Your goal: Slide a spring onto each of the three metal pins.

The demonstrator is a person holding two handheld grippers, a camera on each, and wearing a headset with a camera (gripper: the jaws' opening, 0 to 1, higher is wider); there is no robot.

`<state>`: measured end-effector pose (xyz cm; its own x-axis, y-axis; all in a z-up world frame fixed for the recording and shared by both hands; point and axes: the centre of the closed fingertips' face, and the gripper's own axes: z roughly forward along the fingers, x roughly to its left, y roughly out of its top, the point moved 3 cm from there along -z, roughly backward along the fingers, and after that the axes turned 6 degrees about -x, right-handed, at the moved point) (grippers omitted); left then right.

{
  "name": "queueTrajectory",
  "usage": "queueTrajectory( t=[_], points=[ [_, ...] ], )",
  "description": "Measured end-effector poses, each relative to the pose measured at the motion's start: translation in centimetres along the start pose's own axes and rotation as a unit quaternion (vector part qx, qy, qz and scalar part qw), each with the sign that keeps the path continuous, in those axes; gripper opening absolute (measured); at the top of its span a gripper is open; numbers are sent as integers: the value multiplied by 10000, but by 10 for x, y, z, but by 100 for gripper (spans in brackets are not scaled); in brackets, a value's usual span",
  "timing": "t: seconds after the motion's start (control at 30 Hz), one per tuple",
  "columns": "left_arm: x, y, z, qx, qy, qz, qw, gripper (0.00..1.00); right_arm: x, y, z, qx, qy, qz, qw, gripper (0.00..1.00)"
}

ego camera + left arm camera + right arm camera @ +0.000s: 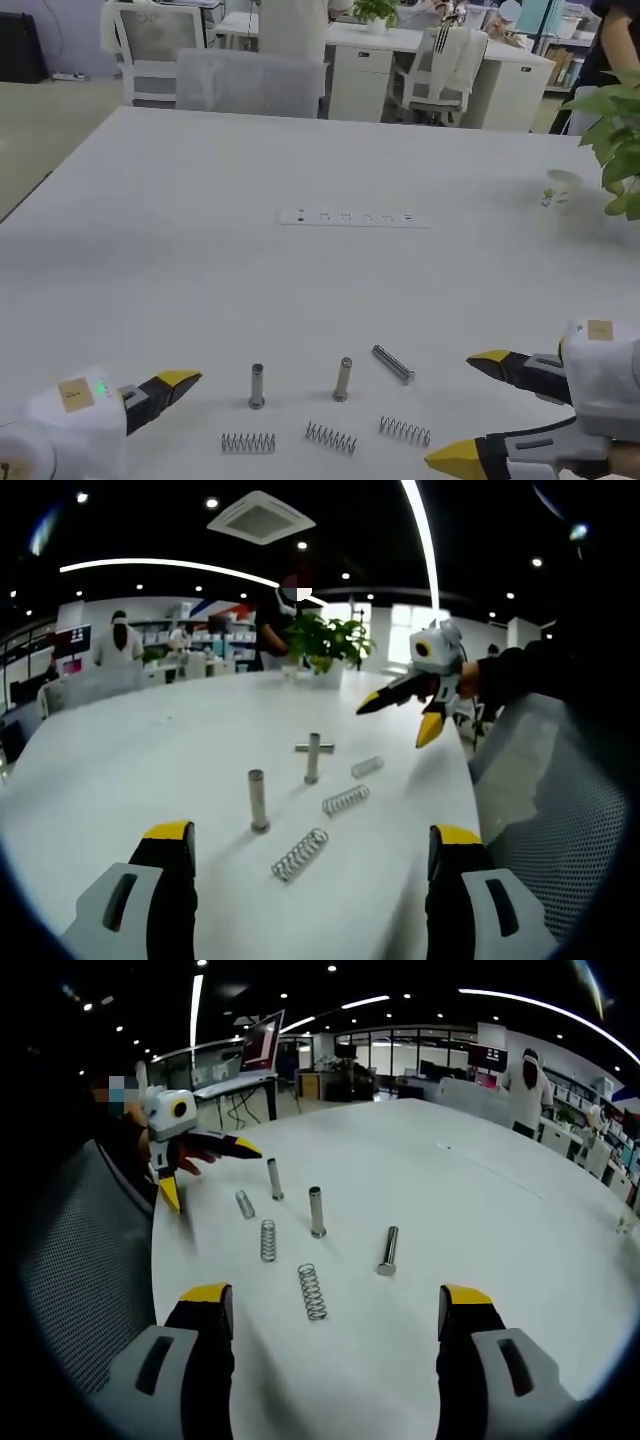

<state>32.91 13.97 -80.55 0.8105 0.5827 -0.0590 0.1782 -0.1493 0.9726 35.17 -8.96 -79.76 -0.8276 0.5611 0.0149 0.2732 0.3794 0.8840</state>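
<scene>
Head view showed three springs (330, 438) lying on the desk (300, 150) by three pins (342, 380), two standing, one lying. Left claw (311, 832) and right claw (450, 410) were wide open, empty.

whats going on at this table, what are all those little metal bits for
A person holds a two-jaw gripper in each hand over a white table, set up to slide springs onto pins. The left pin and middle pin stand upright, and the right pin lies on its side. The left spring, middle spring and right spring lie in a row in front, none on a pin yet. The left gripper and right gripper are open and hold nothing.
</scene>
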Motion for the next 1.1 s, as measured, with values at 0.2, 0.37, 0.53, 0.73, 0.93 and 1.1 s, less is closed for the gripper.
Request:
queueTrajectory(
  t=[0.2,0.37,0.53,0.73,0.93,1.1],
  points=[
    [0,0,-1,-10,46,-5,10000,93,1,2,2,-4,46,-17,10000,84],
    [0,1,-2,-45,92,-18,9999,93,1,1,3,29,74,-11,10000,83],
    [-1,0,-3,-72,127,-45,9999,92,0,3,5,67,108,-10,9999,82],
    [-1,0,-4,-94,150,-48,9998,92,-7,13,8,9,36,-56,10000,79],
    [0,1,-4,-142,178,-58,9997,92,-12,18,10,48,-4,-108,9999,77],
    [0,2,-4,-175,176,-63,9997,92,-16,22,13,67,-27,-139,9999,76]
  ],
)
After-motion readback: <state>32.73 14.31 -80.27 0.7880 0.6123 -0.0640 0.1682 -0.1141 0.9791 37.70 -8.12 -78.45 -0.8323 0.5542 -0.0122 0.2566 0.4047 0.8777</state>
